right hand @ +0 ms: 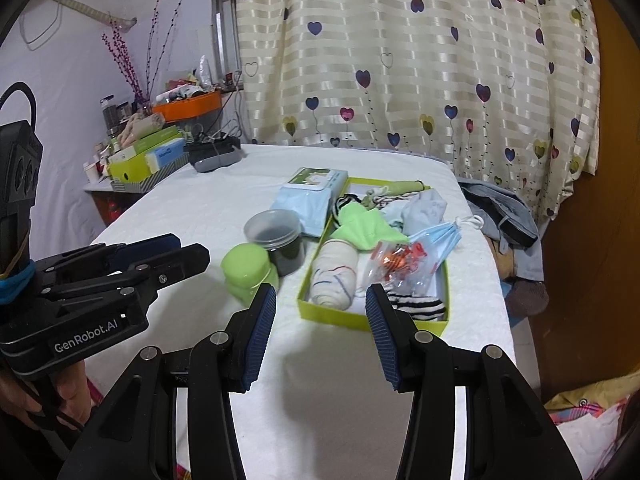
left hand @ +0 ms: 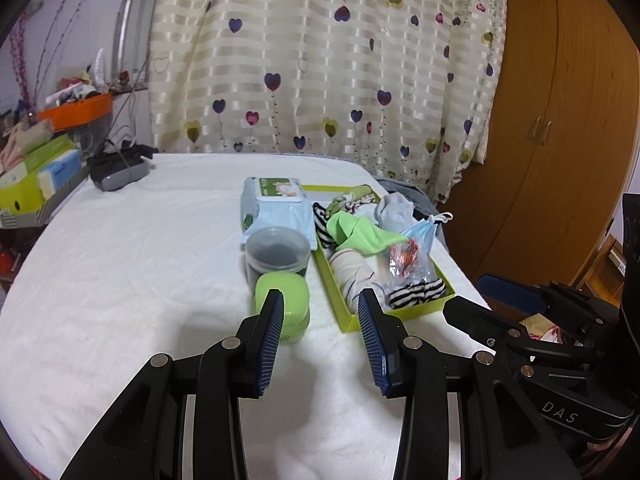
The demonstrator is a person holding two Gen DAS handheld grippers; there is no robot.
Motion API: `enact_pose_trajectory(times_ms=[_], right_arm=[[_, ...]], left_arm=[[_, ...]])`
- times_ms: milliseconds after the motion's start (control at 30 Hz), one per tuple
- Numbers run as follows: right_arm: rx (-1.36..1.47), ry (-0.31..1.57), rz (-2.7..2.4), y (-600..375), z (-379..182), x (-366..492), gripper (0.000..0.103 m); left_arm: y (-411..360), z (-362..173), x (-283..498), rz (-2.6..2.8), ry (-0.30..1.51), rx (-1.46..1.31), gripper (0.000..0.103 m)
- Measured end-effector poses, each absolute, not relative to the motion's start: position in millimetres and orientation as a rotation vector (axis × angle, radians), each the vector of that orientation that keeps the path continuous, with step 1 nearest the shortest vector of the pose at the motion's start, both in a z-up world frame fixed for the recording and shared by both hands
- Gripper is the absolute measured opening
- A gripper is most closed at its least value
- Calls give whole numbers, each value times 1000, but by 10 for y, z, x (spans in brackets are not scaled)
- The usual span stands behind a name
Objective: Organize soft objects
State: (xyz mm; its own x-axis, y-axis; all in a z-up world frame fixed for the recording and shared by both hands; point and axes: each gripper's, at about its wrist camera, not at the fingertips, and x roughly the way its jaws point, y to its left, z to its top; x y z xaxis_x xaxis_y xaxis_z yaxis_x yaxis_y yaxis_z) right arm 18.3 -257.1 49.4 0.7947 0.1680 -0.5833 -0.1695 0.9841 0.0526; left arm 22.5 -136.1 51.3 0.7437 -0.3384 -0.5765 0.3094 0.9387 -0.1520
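On the white bed cover (left hand: 120, 264), near its right edge, lies a shallow yellow-green box (left hand: 346, 316), long and narrow, with its short side toward the cameras. Inside it the soft things are heaped: a rolled white cloth with thin coloured lines (left hand: 354, 270) along the left wall, a black-and-white striped sock (left hand: 416, 294) in the near right corner, a bright green cloth (left hand: 360, 232) over the middle, a light grey cloth (left hand: 394, 208) toward the far right, and one more striped piece (left hand: 322, 224) at the far left wall. A clear plastic bag with something red and orange inside (left hand: 408, 258) rests on the heap. A blue face mask (right hand: 440, 234) hangs over the right wall of the box.

Just beside the left wall of the box stand three things in a row. Nearest is a green jar with a green lid (left hand: 288, 308). Behind it stands a dark jar with a translucent grey lid (left hand: 278, 252), touching it or nearly so. Farthest is a pale blue pack of wet wipes (left hand: 276, 208), which touches the far left part of the box.

The left gripper (left hand: 320, 312) hovers over the bed cover before the near edge of the box, its blue-padded fingers spread wide, and it holds nothing. The right gripper (right hand: 322, 304) hovers close by at the same near edge, also wide open and empty.

At the far left corner of the bed cover lies a dark grey device with cables (left hand: 116, 170). A curtain with heart prints (left hand: 320, 60) hangs behind the bed.
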Motion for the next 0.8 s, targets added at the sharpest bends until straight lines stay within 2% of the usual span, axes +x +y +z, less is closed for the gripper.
enact_pose_trajectory(times_ms=[800], right_arm=[[32,741,221,-2594,-27,336,49]], left_arm=[[-1424,-25,338,-263,759,-23,37]])
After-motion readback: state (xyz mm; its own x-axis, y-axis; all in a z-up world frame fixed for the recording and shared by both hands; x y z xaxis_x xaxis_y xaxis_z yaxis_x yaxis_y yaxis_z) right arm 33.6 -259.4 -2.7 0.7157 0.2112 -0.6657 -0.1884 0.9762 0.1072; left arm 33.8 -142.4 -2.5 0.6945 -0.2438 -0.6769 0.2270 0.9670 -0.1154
